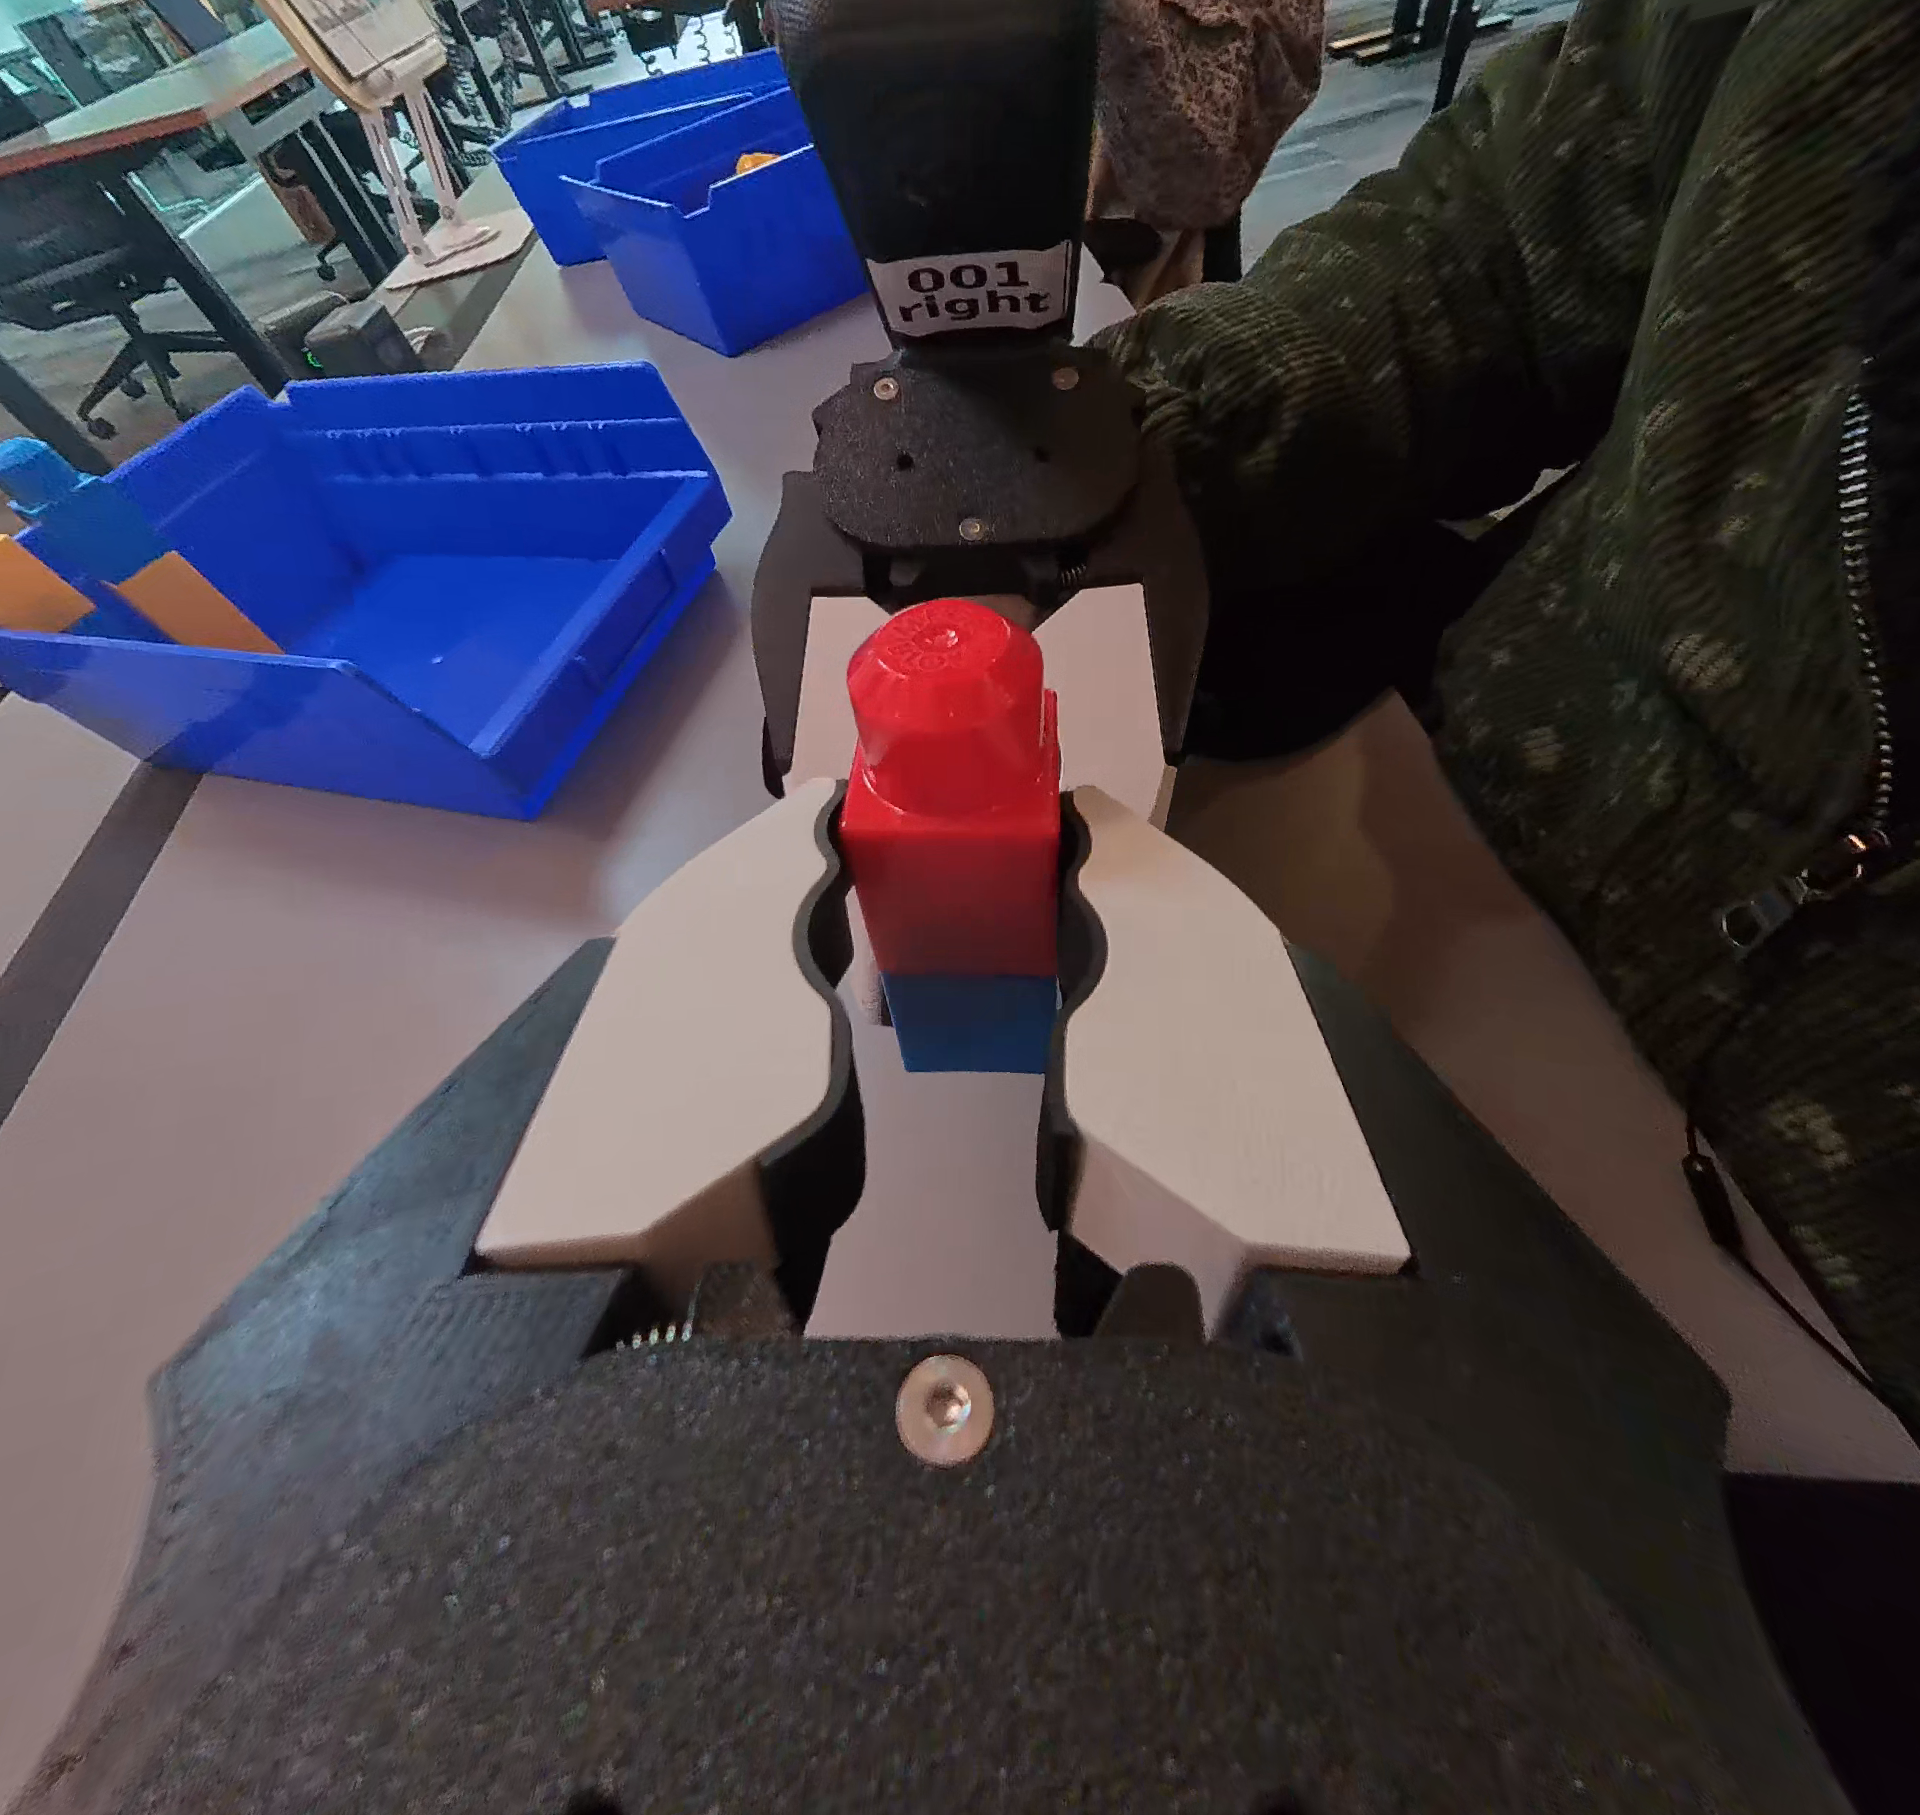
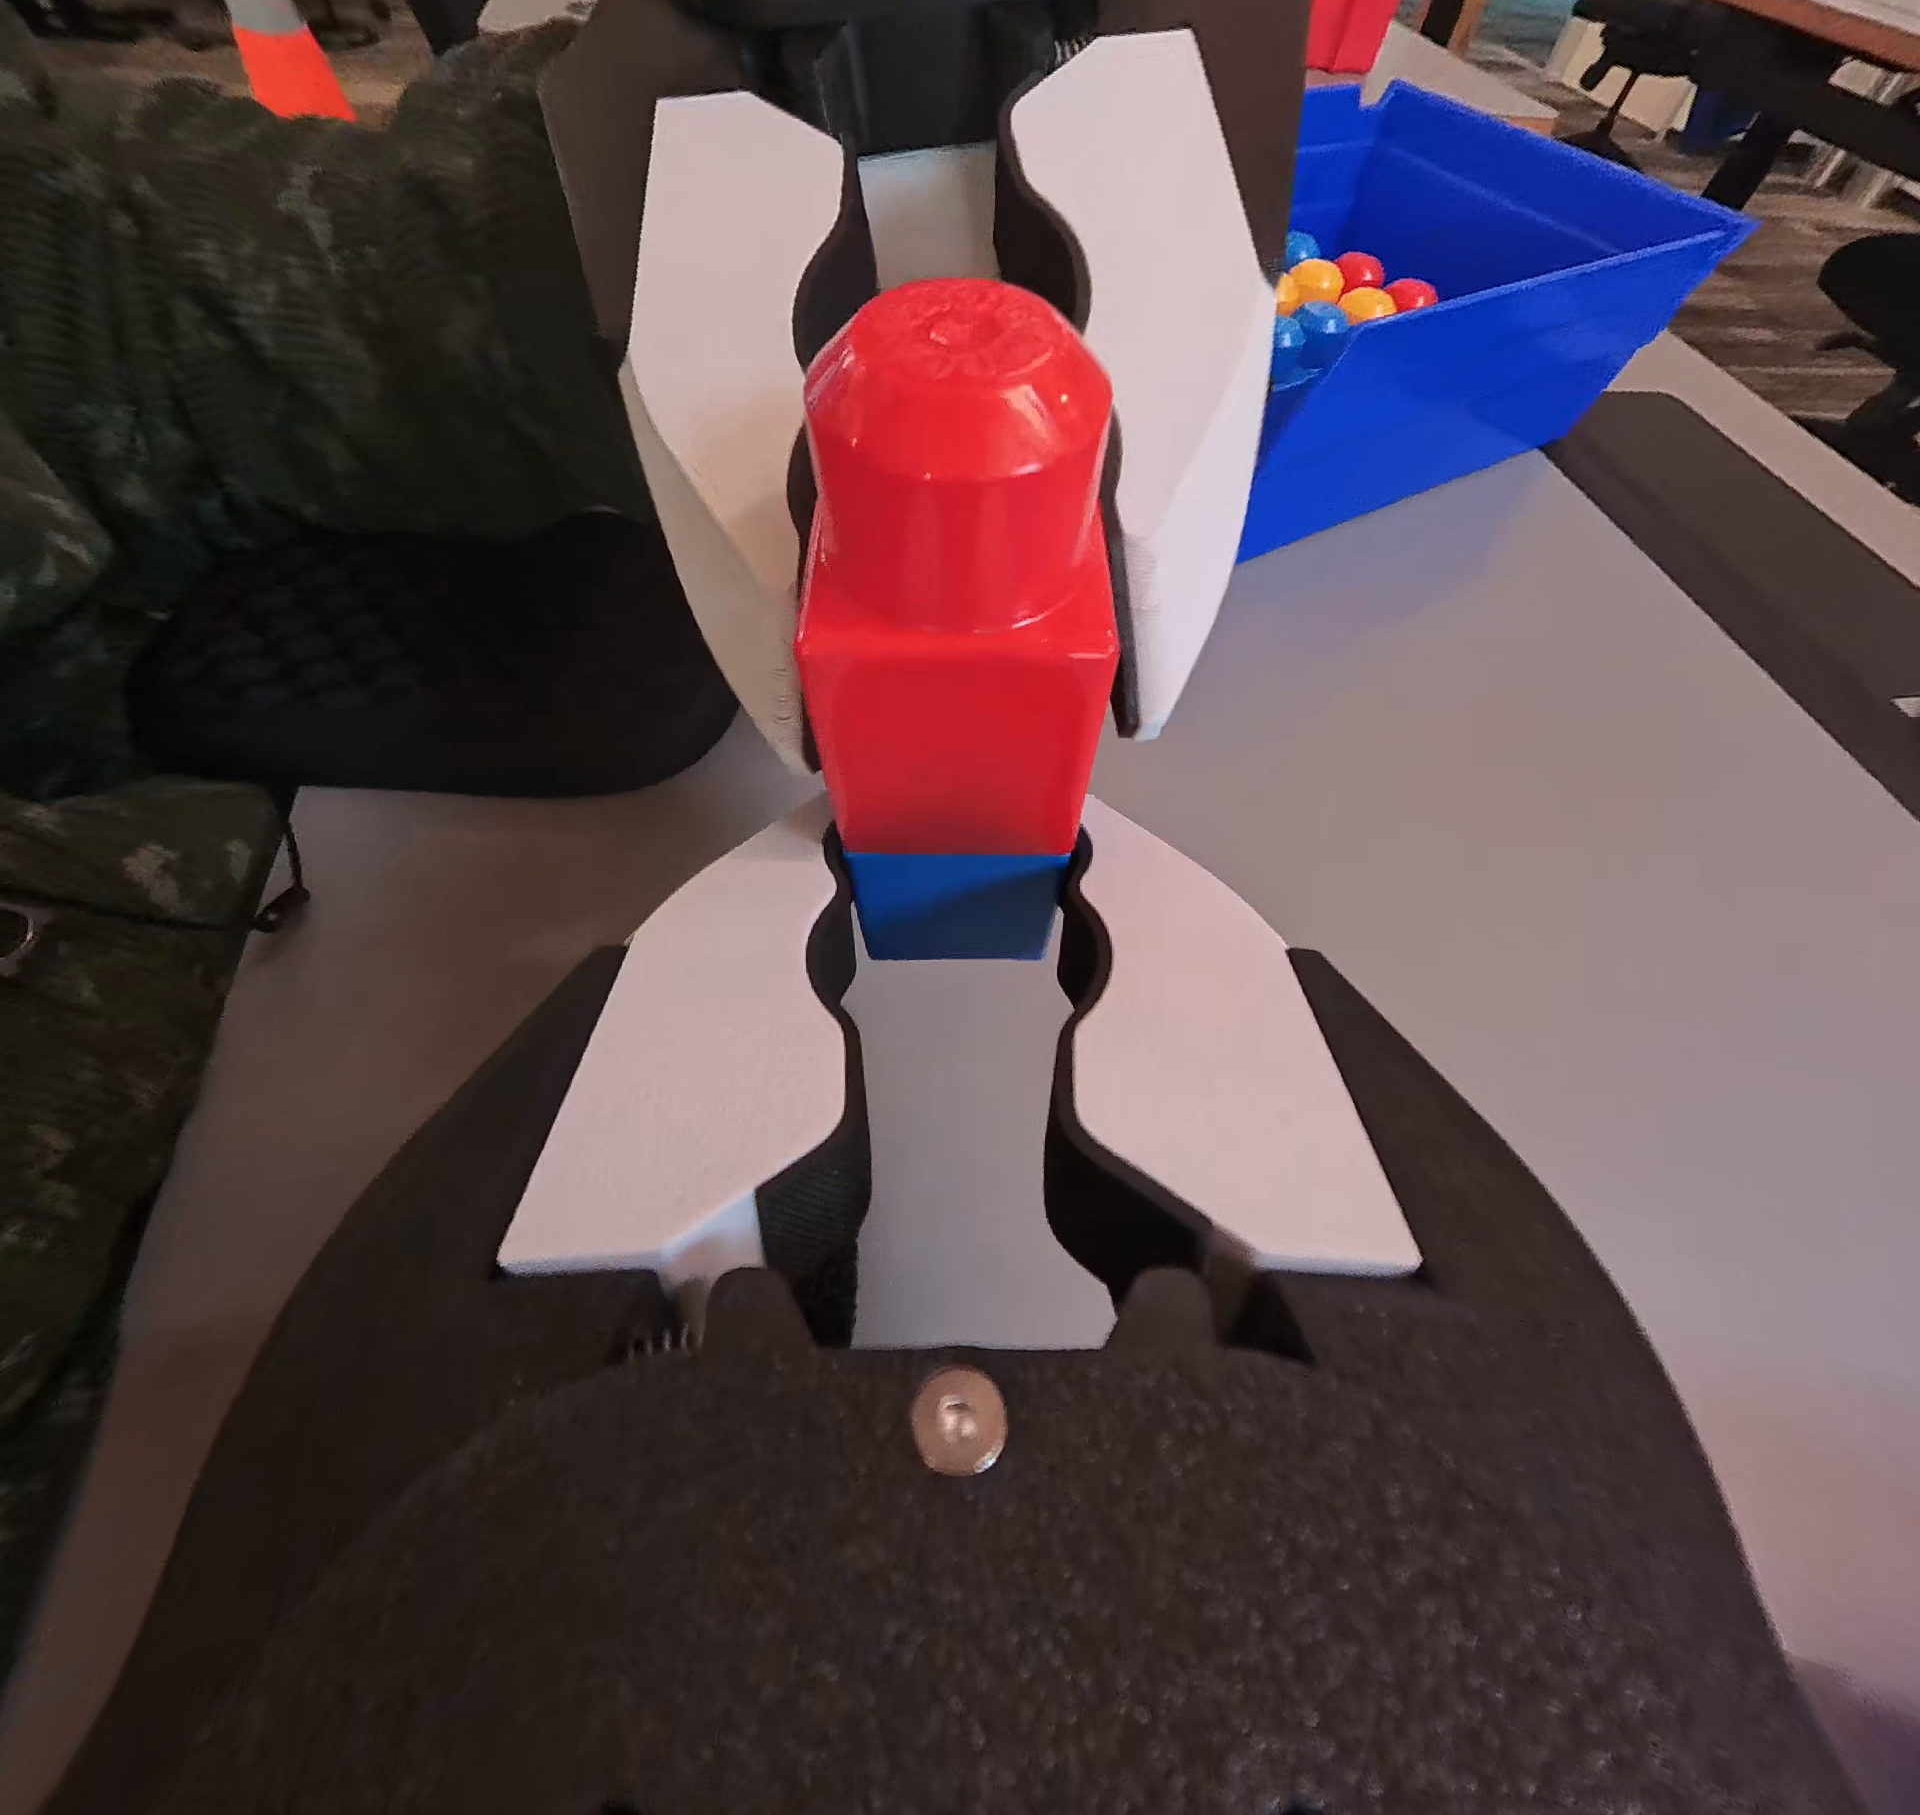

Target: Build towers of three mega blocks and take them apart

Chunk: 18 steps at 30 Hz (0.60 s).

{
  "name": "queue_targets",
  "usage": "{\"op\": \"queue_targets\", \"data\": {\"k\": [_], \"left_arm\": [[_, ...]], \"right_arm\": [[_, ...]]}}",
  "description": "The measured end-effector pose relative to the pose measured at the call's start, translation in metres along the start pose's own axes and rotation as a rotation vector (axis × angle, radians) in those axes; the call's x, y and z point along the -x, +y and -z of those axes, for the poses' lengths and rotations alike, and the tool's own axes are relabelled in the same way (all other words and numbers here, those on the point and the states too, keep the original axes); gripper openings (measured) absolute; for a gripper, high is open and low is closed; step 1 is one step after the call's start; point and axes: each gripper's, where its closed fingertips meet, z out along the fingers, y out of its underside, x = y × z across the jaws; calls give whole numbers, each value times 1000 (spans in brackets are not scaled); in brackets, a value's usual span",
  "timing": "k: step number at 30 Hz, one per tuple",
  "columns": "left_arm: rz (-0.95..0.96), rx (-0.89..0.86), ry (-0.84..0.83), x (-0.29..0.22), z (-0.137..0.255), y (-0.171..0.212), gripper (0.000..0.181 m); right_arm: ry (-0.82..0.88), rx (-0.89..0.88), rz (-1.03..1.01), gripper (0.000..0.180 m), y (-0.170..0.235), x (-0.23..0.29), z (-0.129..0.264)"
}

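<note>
Slippage is the main risk here: the red block [image 1: 951, 830] and the blue block [image 1: 977, 1022] under it are smooth, glossy plastic, and each is pinched only near the fingertips, so a pull that is off the stack's axis could judge to twist a block out of the grip or tip the pair onto the table [image 1: 343, 986]. The left gripper [image 1: 954, 861] is closed tight on the red block's square body, its white curved fingers [image 1: 727, 965] with black wavy inner edges pressing both flanks. In the right wrist view the right gripper [image 2: 956, 898] is closed on the blue block [image 2: 954, 908], which sits at the centre of that view with the red block [image 2: 956, 643] stacked directly on top, its round ribbed stud at twelve o'clock. The two tools face each other across the stack. Only two blocks show, so whether this is building or taking apart cannot be told. A blue bin [image 1: 436, 602] of hard plastic stands at ten o'clock in the left view; another bin [image 2: 1475, 331] at two o'clock in the right view holds small glossy balls [image 2: 1340, 295]. The table is matte grey.
</note>
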Motion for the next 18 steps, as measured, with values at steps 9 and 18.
{"op": "queue_targets", "data": {"k": [9, 18], "left_arm": [[21, -29, 8, 1, 4, 0, 37], [136, -211, -479, 89, 117, -27, 31]], "right_arm": [[-10, -10, -17, 36, -2, 1, -1], [190, -20, -109, 36, 4, -45, 14]]}}
